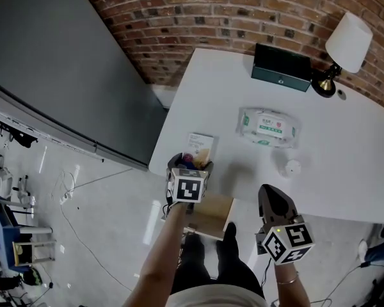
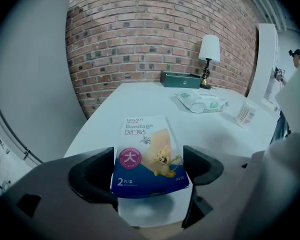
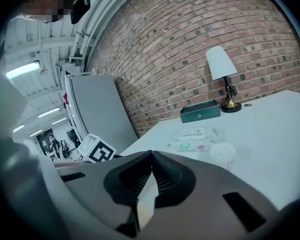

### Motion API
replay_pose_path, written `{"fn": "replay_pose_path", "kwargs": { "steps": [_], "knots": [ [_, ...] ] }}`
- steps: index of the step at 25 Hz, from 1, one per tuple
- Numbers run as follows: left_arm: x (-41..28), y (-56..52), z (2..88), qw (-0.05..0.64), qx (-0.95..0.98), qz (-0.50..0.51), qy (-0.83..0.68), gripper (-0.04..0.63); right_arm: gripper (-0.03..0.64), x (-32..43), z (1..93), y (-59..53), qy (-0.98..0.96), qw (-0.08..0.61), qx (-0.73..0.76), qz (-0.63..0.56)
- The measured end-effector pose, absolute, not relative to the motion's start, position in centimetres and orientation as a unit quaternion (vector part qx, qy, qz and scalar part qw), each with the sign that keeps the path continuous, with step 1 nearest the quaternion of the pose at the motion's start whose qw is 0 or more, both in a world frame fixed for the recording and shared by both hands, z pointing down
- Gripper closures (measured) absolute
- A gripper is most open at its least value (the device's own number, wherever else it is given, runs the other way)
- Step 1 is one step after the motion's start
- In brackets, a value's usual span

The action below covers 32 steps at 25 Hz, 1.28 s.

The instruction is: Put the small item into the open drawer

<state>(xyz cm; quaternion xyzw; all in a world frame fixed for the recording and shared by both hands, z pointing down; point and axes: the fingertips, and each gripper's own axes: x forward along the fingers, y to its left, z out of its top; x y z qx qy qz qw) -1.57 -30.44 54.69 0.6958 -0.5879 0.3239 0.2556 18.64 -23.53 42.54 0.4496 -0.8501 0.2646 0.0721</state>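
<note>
The bandage box (image 2: 149, 154) lies on the table (image 2: 140, 96) near its edge, between the widely opened jaws of the left gripper (image 2: 150, 167), which seem not to press it, while the right gripper (image 3: 151, 160) is closed on nothing.

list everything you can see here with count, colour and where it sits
table: 1, white, by the brick wall
box: 1, dark green, table's far edge
lamp: 1, white shade and brass foot, right of the box
wipes pack: 1, white and green, mid table
small round item: 1, white, nearer than the wipes pack
bandage box: 1, white and blue, table's near edge, between the left fingers
drawer: 1, light wood, open under the near edge
left gripper: 1, dark, fingers apart
right gripper: 1, dark, fingers together
</note>
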Motion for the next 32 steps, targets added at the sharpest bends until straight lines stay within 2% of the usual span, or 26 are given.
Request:
{"fn": "replay_pose_path", "kwargs": {
  "steps": [19, 32],
  "knots": [
    [-2.5, -28.5, 52.9, 0.215, 0.703, 0.312, -0.601, 0.167, 0.611, 17.8, 42.1, -21.2, -0.85, 0.072, 0.453, 0.258],
    [-4.4, -20.4, 49.7, 0.197, 0.731, 0.29, -0.585, 0.167, 0.611, 13.6, 40.7, -16.4, -0.852, 0.061, 0.456, 0.251]
  ]
}}
